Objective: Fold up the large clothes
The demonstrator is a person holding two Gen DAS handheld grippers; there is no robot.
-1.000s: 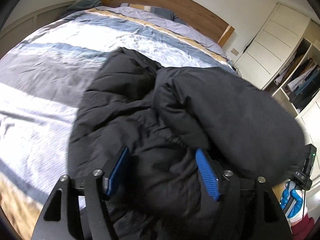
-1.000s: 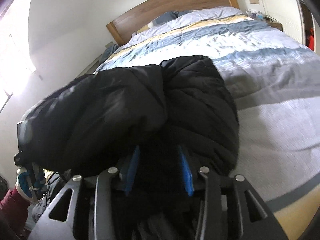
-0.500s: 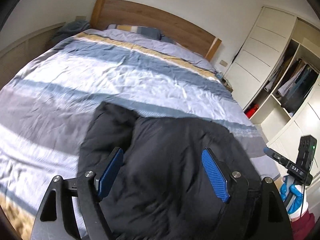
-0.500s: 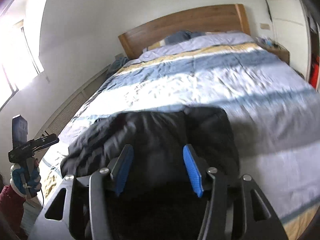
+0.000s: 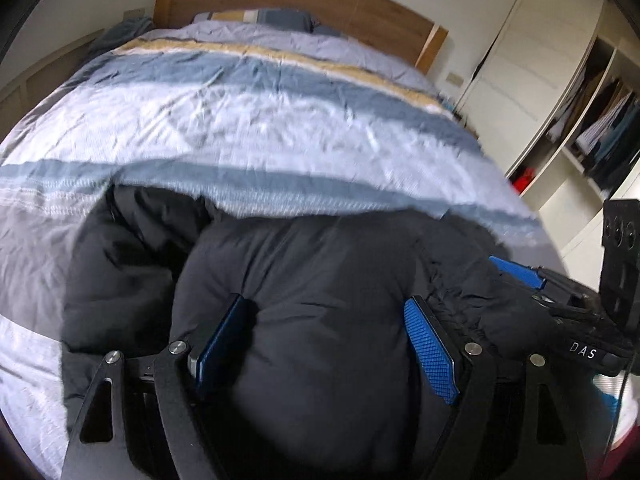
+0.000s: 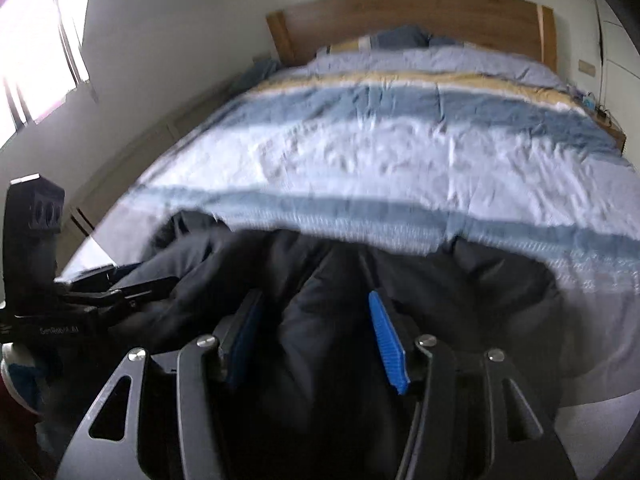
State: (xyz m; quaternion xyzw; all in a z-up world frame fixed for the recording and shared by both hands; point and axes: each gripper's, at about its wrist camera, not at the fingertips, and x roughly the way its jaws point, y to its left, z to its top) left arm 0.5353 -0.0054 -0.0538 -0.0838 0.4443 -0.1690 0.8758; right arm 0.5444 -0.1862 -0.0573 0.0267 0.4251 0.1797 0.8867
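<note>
Black puffy jacket (image 5: 320, 320) sits bunched at the foot of the striped bed (image 5: 260, 128); left gripper (image 5: 328, 344) and right gripper (image 6: 316, 340) both have jaws spread wide with padding bulging between, not pinched; risk is that slick puffy fabric springs back and the fold flops open.

left gripper (image 5: 326, 342) jaws spread, right gripper (image 6: 314, 334) jaws parted
</note>
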